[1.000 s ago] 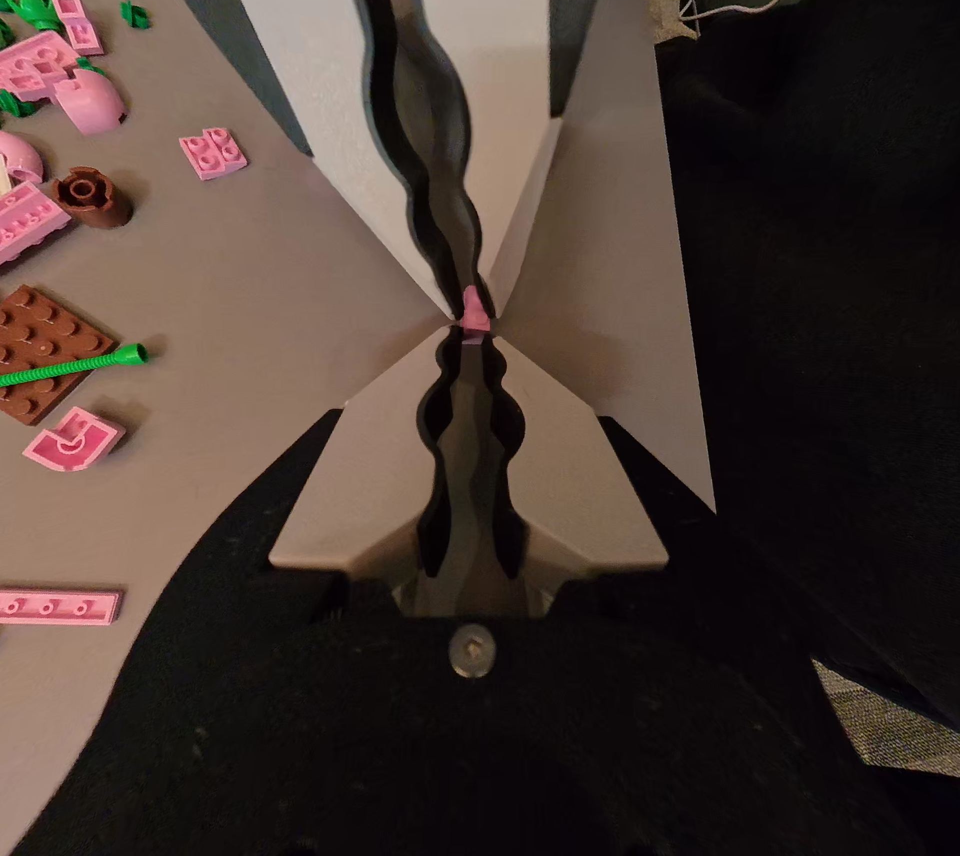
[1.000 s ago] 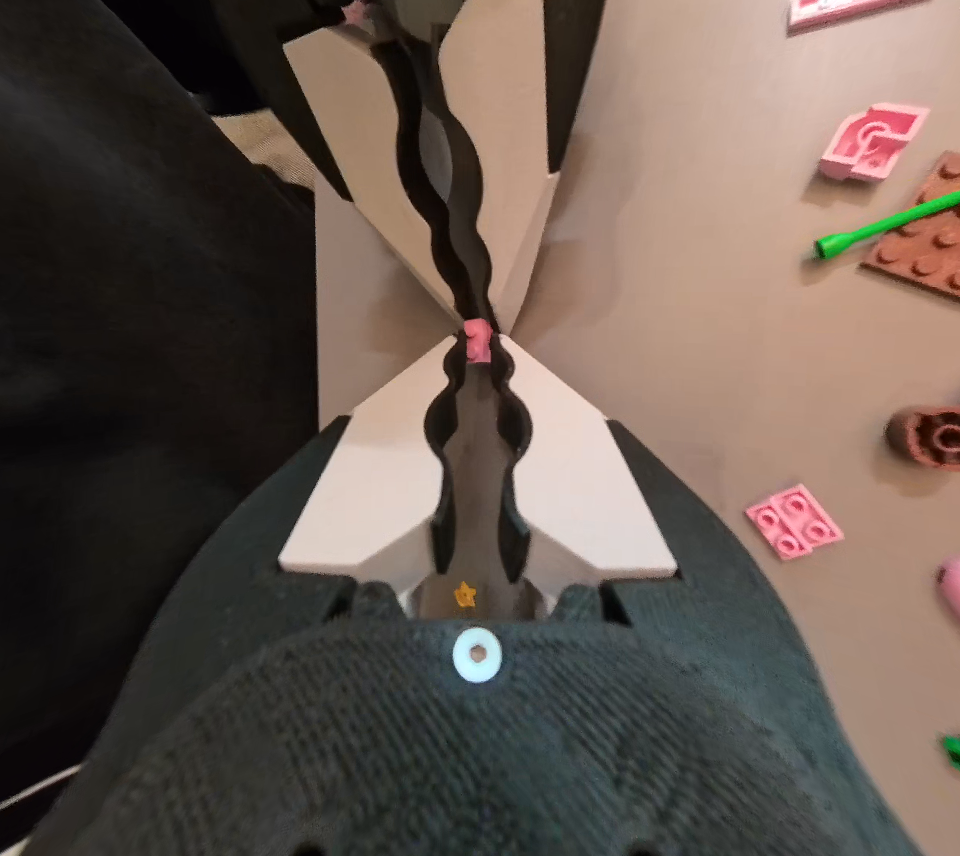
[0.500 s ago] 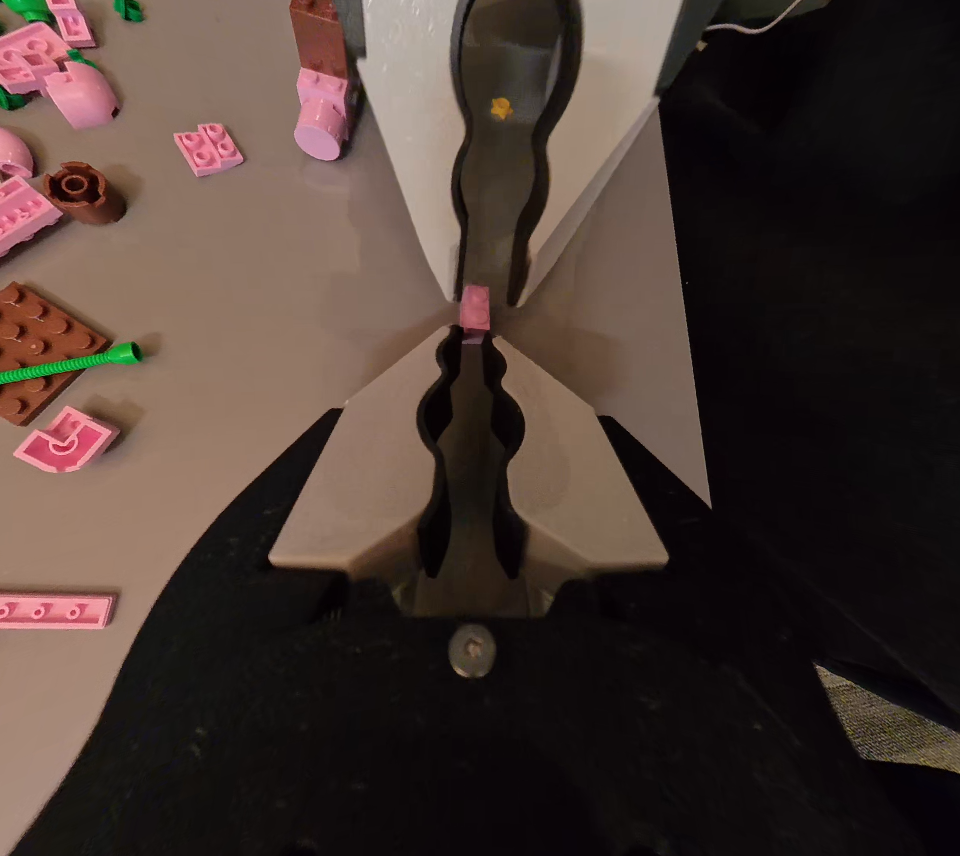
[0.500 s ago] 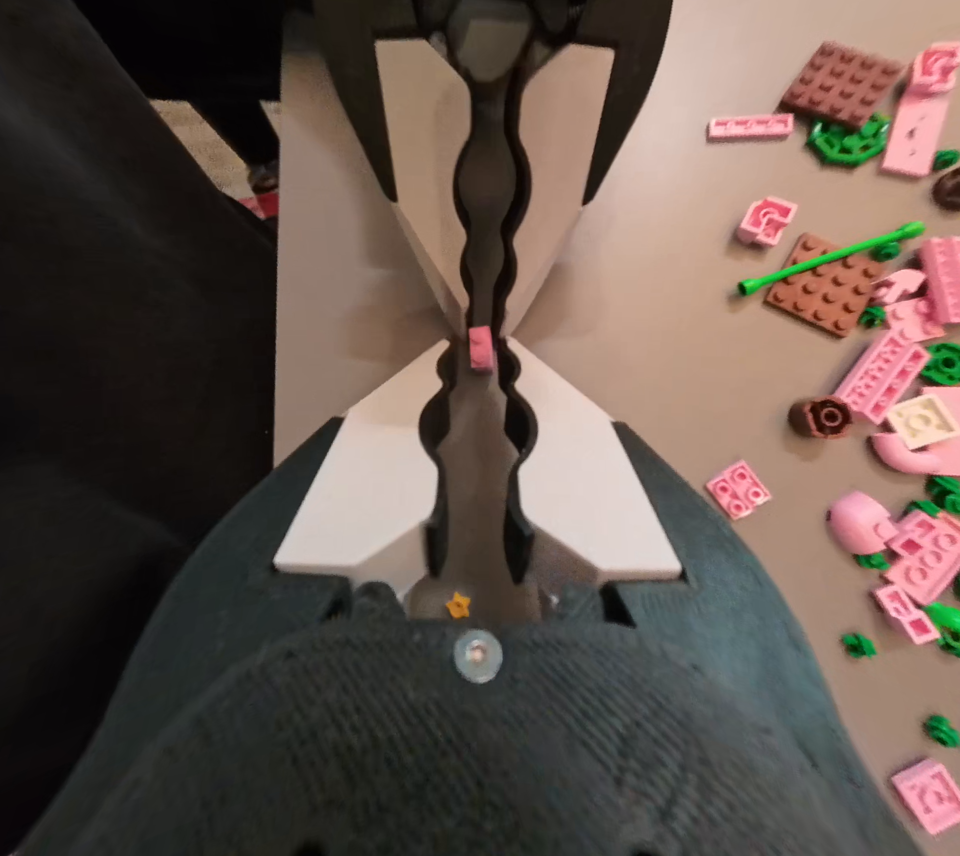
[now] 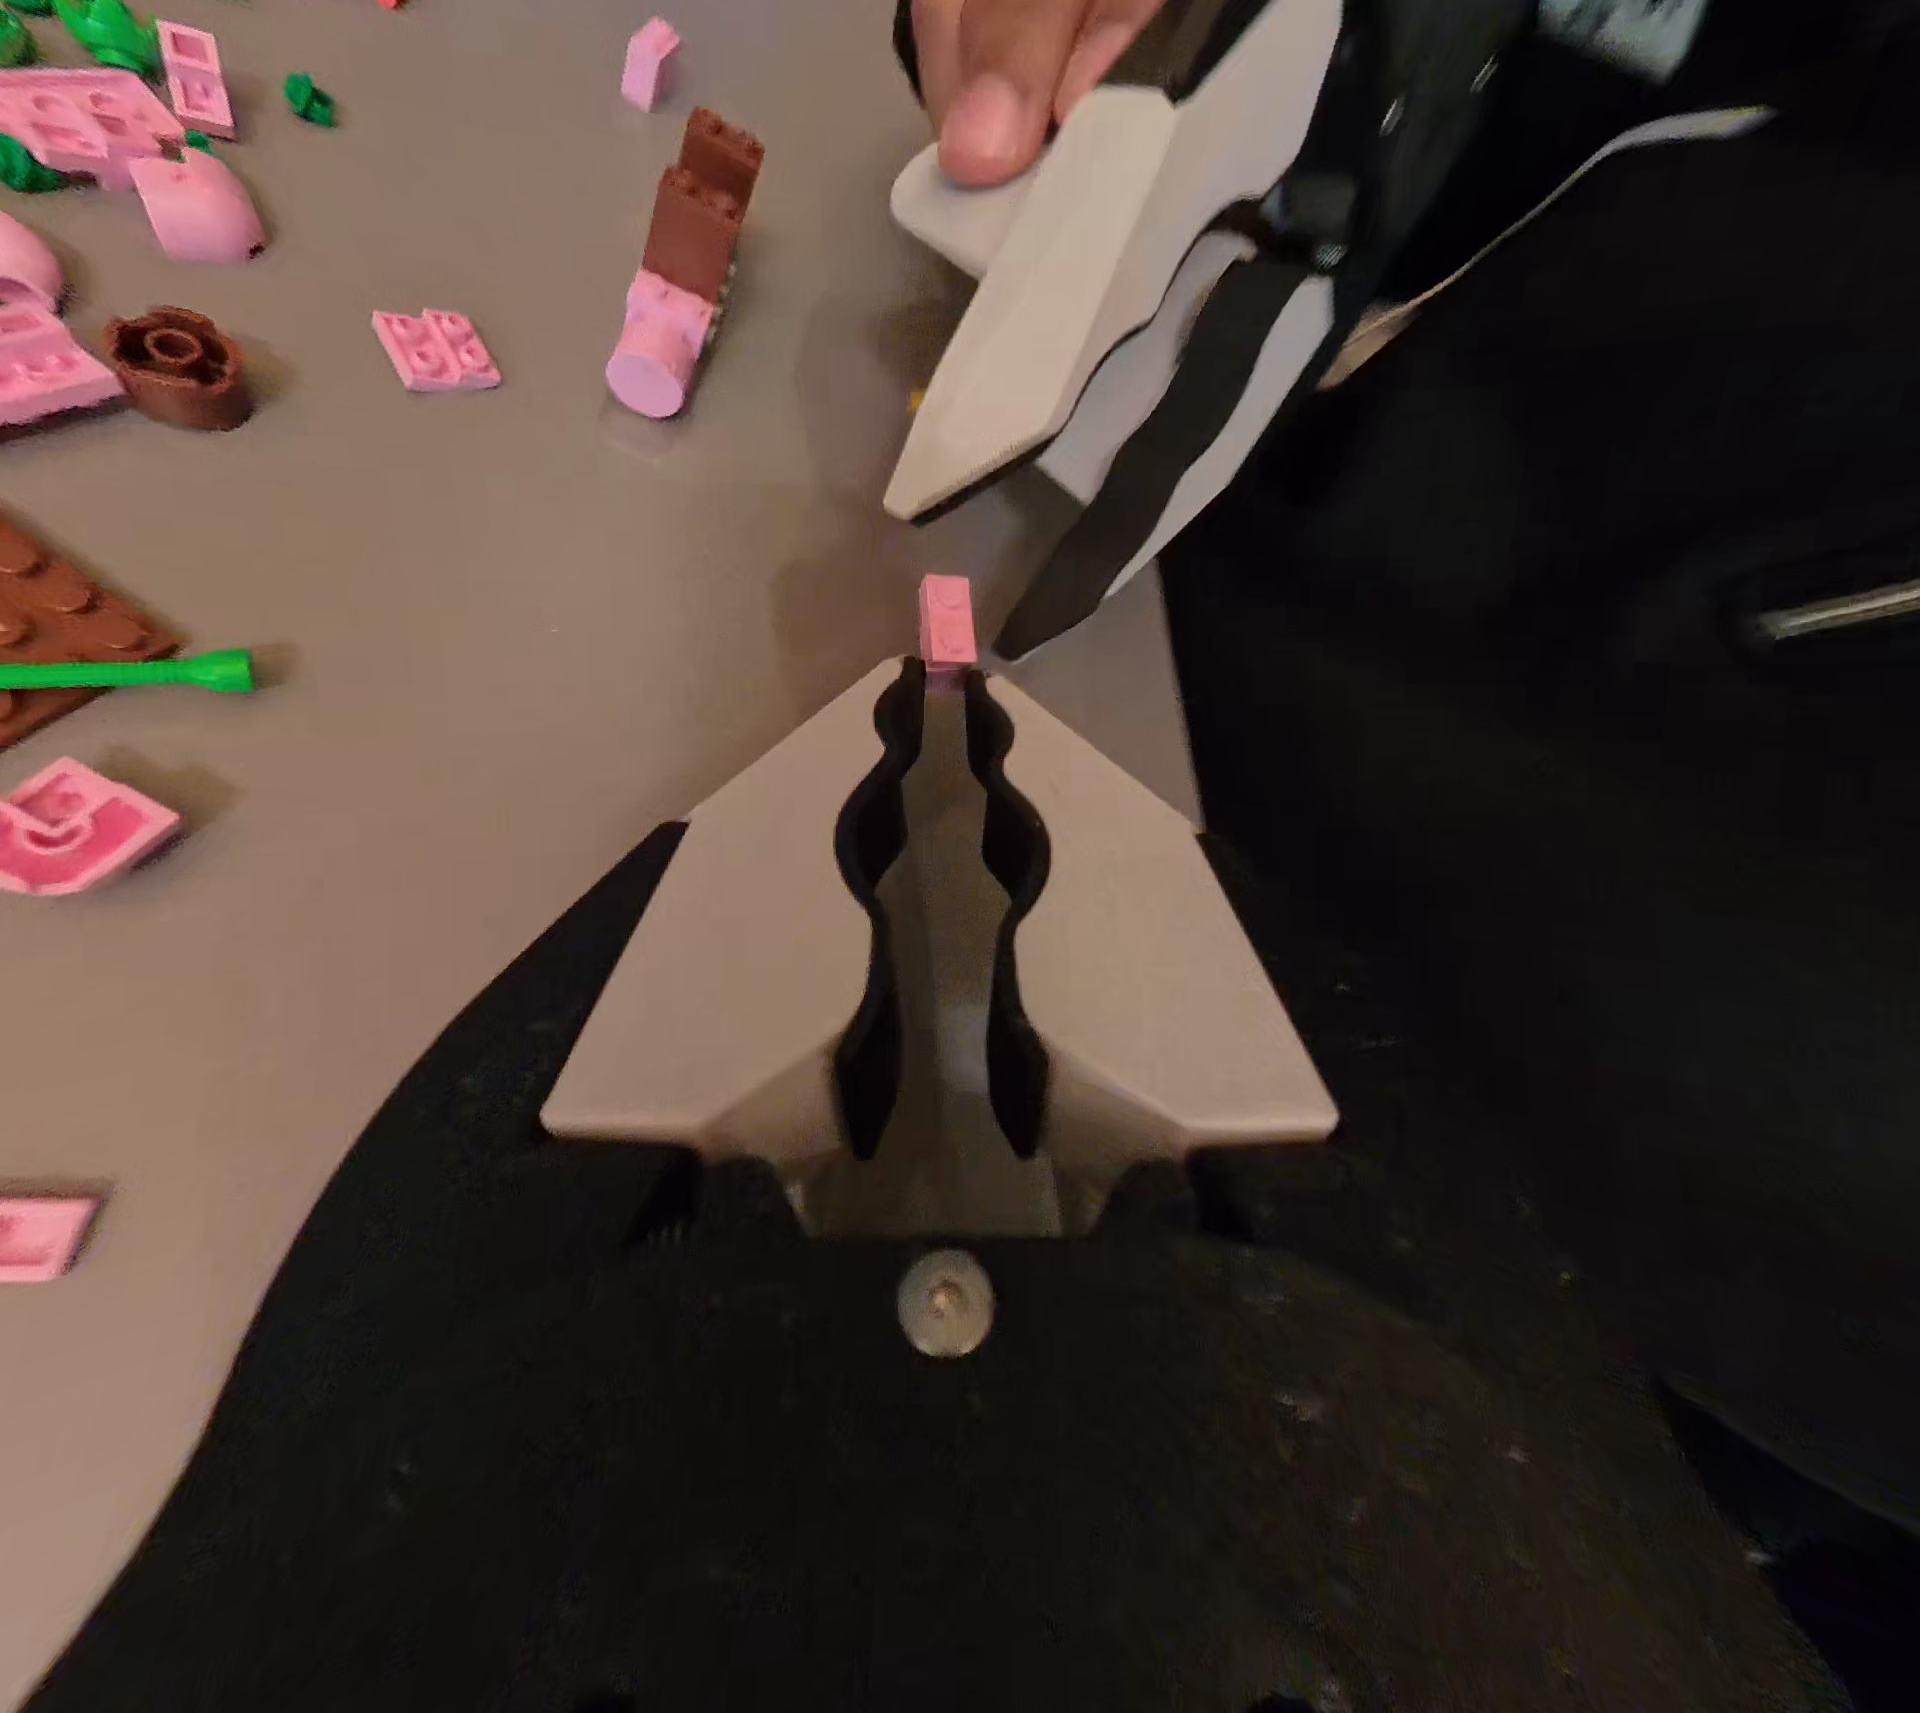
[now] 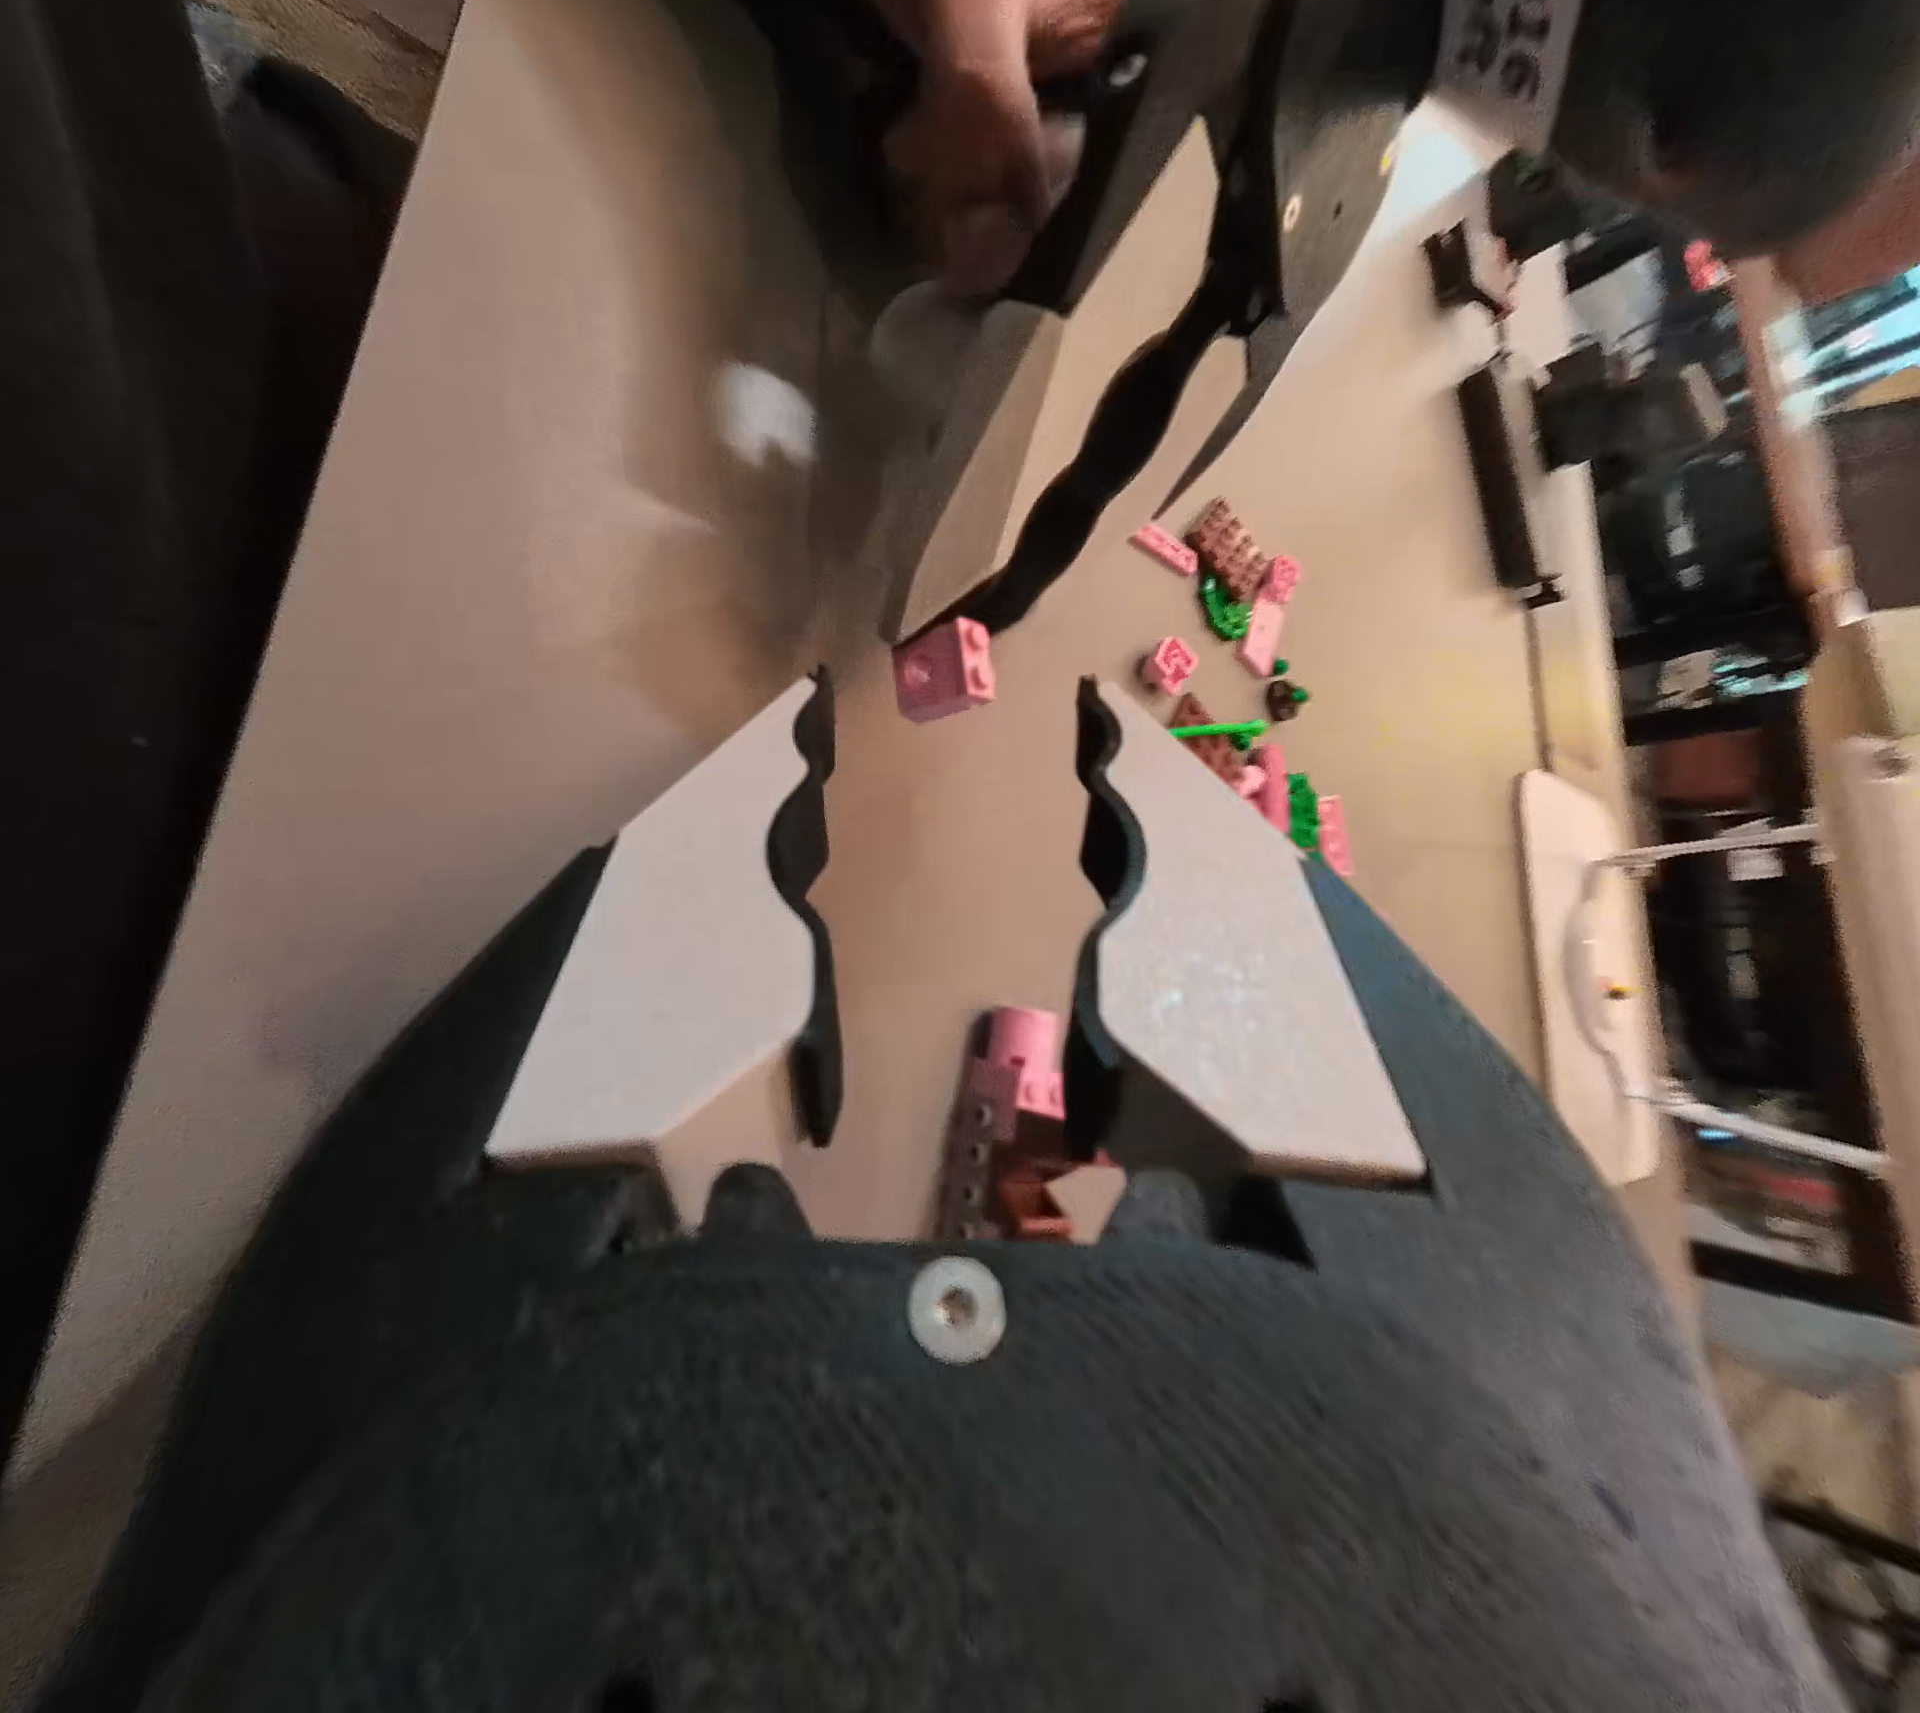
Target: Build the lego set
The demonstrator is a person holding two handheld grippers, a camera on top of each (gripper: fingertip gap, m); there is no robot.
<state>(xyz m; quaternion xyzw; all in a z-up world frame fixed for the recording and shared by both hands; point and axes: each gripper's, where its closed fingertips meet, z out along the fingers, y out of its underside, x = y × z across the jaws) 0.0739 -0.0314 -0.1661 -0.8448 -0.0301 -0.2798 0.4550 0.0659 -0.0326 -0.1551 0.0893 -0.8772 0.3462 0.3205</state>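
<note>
My left gripper (image 5: 943,671) is shut on a small pink brick (image 5: 948,629), which sticks out past its tips above the grey table (image 5: 520,728). My right gripper (image 5: 958,580) is open, tilted, just beyond the brick and not touching it; a hand holds it. In the right wrist view my right gripper (image 6: 954,692) is open, and the pink brick (image 6: 945,669) hangs just beyond its tips, at the end of a left gripper finger (image 6: 997,458). A brown and pink build (image 5: 686,281) lies on the table; it also shows between the right fingers (image 6: 1013,1113).
Loose pieces lie at the left: a brown round piece (image 5: 182,364), a pink plate (image 5: 436,349), a green stem (image 5: 135,676), a brown plate (image 5: 62,624) and several pink and green bits. The table's edge (image 5: 1174,728) runs just right of the grippers. Both grippers' tips are close together, under 4 cm apart. The green stem (image 5: 135,676) is about equally far from each gripper, around 11 cm.
My right gripper has let go of the pink brick, opened and drawn back at a tilt. My left gripper still holds the brick. The brown and pink build has come into view.
</note>
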